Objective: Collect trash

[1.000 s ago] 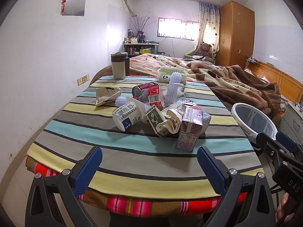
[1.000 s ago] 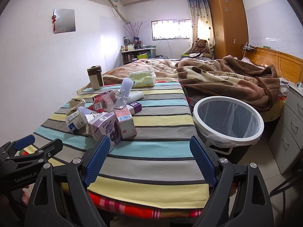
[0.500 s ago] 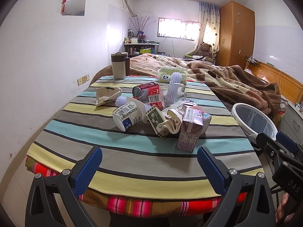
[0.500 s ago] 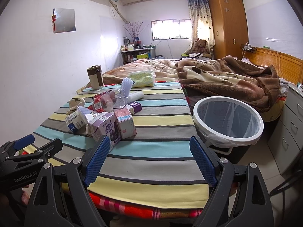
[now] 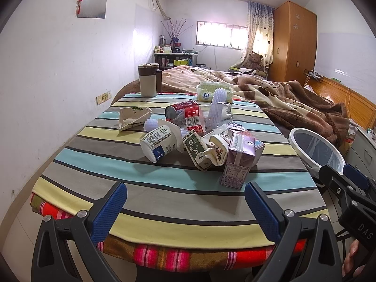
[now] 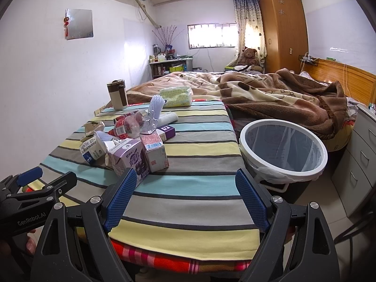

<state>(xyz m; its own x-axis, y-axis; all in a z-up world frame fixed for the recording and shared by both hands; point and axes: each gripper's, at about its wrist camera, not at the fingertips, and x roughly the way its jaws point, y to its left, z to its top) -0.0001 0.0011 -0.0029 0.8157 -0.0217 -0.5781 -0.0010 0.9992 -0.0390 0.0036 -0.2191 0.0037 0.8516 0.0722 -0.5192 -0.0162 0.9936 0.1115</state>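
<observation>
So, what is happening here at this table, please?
A person holds a gripper in each hand at the near edge of a striped table. Both the left gripper and the right gripper are open and hold nothing. A pile of trash sits on the table: a purple carton, a white cup on its side, a red can and other packaging. A white-rimmed bin with a bag liner stands beside the table on the right, and nothing shows inside it. Collecting has not begun.

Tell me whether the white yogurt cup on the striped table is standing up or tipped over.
Tipped over. The yogurt cup lies on its side on the table, its rim facing away.
</observation>
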